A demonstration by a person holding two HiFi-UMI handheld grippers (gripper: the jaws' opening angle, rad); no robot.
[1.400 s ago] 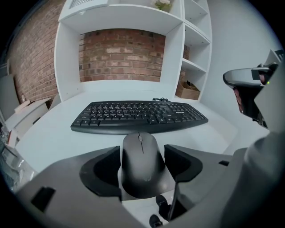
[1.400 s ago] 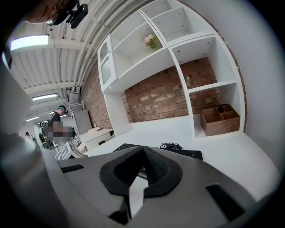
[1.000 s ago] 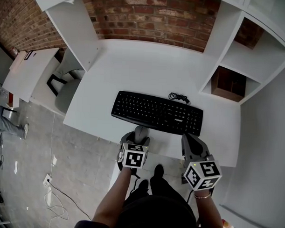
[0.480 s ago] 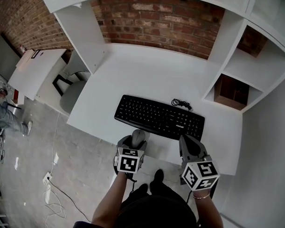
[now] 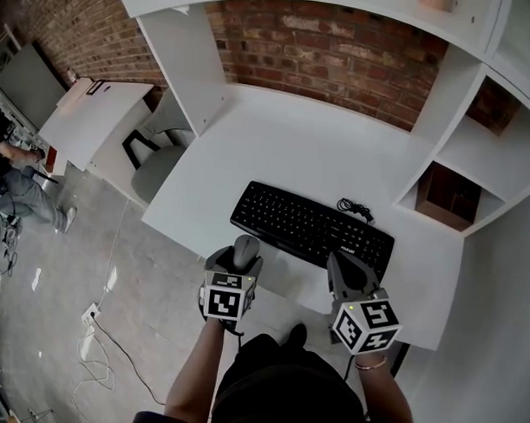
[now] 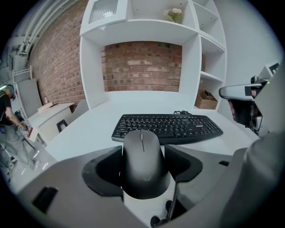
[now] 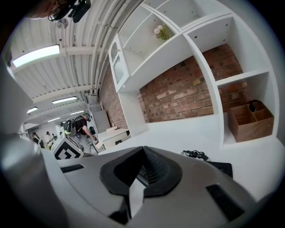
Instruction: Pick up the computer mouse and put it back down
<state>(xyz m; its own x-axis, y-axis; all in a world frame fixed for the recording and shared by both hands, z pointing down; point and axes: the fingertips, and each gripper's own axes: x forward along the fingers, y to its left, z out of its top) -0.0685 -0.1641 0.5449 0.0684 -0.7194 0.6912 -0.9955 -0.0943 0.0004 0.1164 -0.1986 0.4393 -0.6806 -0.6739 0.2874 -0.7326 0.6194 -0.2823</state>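
A dark grey computer mouse (image 5: 246, 245) (image 6: 142, 158) sits between the jaws of my left gripper (image 5: 243, 254) (image 6: 142, 167), which is shut on its sides. It is held at the white desk's front edge (image 5: 284, 281), just in front of the black keyboard (image 5: 312, 227) (image 6: 171, 126). Whether the mouse touches the desk I cannot tell. My right gripper (image 5: 340, 263) (image 7: 141, 171) hovers over the front edge near the keyboard's right end. Its jaws are shut with nothing between them.
A coiled black cable (image 5: 356, 208) (image 7: 194, 154) lies behind the keyboard. A wooden box (image 5: 448, 195) (image 7: 249, 116) sits in the right shelf cubby. White shelving and a brick wall (image 5: 331, 57) enclose the desk. A small side table (image 5: 94, 122) and a person (image 5: 18, 185) are at far left.
The head view has swung, so the desk sits further right in the picture. Both grippers keep their places relative to the keyboard, and the left one still holds the mouse.
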